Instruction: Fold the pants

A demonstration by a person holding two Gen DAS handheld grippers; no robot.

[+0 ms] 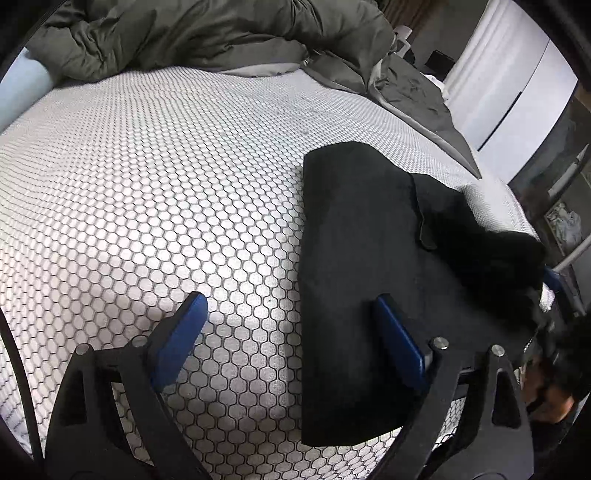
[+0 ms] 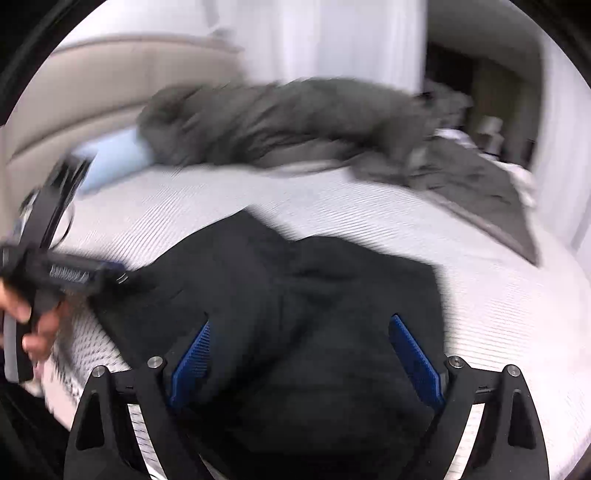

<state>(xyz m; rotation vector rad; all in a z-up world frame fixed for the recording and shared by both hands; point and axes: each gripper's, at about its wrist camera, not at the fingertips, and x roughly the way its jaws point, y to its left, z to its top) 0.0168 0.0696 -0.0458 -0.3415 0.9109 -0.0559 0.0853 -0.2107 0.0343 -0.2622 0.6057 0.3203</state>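
Black pants (image 1: pixel 354 280): folded into a long strip, lying flat on the near right part of the mattress (image 1: pixel 147 192), a looser bunched portion at their right side.

Left gripper (image 1: pixel 291 306): jaws wide, nothing between the blue pads (image 1: pixel 399 343); right finger over the pants' left edge, left finger over bare mattress.

Right gripper (image 2: pixel 299 325): jaws wide, poised above the pants, gripping nothing; view blurred.

Mattress: white, honeycomb-patterned cover.

Grey duvet (image 1: pixel 207 33): heaped along the far side.

Pale blue pillow (image 1: pixel 26 85): far left corner, beside the duvet.
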